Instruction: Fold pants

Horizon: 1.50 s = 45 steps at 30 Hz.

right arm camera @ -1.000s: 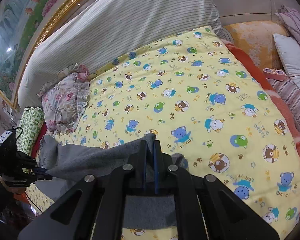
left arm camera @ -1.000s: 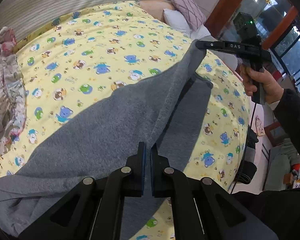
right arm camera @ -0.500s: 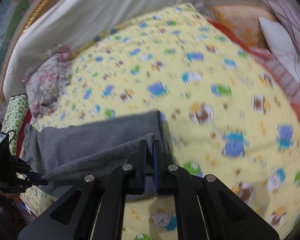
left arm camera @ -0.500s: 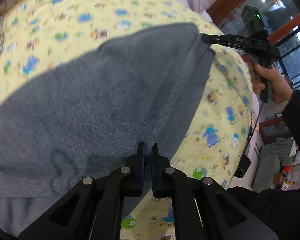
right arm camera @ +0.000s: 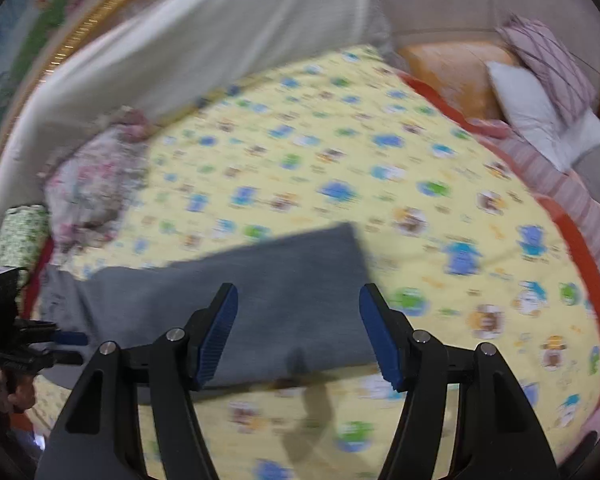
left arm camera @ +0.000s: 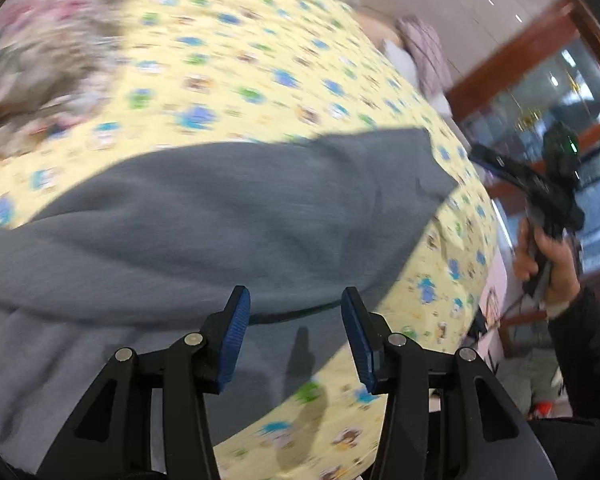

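The grey pants [left arm camera: 228,216] lie flat, folded over, on the yellow cartoon-print bed cover [left arm camera: 236,80]. They also show in the right wrist view [right arm camera: 268,296]. My left gripper [left arm camera: 296,332] is open and empty, just above the near edge of the pants. My right gripper [right arm camera: 300,332] is open and empty, above the right end of the pants. The right gripper also shows at the right edge of the left wrist view [left arm camera: 540,184], off the bed's side. Both views are blurred by motion.
A crumpled floral cloth [right arm camera: 96,184] lies at the bed's left. A striped bolster [right arm camera: 204,52] runs along the back. Pillows [right arm camera: 540,80] sit at the far right. The bed's edge [left arm camera: 480,264] drops off to the right of the pants.
Both grippers were shut on the pants' edge and carried it across the bed. Now both have opened and let go, and the pants lie folded on the cover.
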Available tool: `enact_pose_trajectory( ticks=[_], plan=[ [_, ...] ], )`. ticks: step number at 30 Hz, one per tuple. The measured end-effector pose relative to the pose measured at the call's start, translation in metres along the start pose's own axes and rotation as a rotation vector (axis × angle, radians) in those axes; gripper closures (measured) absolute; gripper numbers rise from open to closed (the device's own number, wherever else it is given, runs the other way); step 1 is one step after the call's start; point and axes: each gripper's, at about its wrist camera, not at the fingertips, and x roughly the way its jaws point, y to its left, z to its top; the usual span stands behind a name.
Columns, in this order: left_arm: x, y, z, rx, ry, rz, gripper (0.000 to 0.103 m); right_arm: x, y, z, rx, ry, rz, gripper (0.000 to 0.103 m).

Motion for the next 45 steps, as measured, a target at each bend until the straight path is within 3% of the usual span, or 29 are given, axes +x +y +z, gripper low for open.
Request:
enact_pose_trajectory(
  ticks=[5,7,9,13,23,31,37,41,43,44,45],
  plan=[
    [-0.039,0.058,-0.014,-0.118,-0.045,0.065,0.055,0.032,0.072,-0.006,-0.05,0.049,0.15,0.039],
    [-0.057,0.084,-0.022,-0.173,-0.065,0.101,0.054,0.045,0.097,-0.009,-0.083,0.075,0.186,0.039],
    [-0.073,0.109,-0.031,-0.233,-0.088,0.127,0.046,0.058,0.124,-0.013,-0.119,0.103,0.22,0.039],
    [-0.107,0.159,-0.047,-0.342,-0.137,0.177,0.045,0.078,0.177,-0.022,-0.188,0.149,0.298,0.039],
    [-0.175,0.278,-0.064,-0.605,-0.242,0.284,0.037,0.124,0.288,-0.039,-0.364,0.255,0.416,0.039],
    [-0.177,0.361,-0.05,-0.848,-0.219,0.265,0.036,0.163,0.35,-0.045,-0.521,0.303,0.411,0.038],
    [-0.157,0.386,-0.024,-0.927,-0.199,0.274,0.035,0.188,0.372,-0.053,-0.612,0.348,0.398,0.035],
    [-0.144,0.397,-0.008,-0.964,-0.181,0.334,0.035,0.204,0.377,-0.061,-0.659,0.381,0.379,0.032],
    [-0.135,0.405,-0.008,-0.98,-0.161,0.369,0.045,0.208,0.378,-0.063,-0.688,0.37,0.348,0.037],
    [-0.132,0.407,-0.01,-0.986,-0.155,0.375,0.061,0.21,0.378,-0.063,-0.694,0.371,0.344,0.042],
    [-0.13,0.408,-0.012,-0.987,-0.16,0.373,0.078,0.212,0.377,-0.062,-0.695,0.376,0.34,0.055]
  ],
)
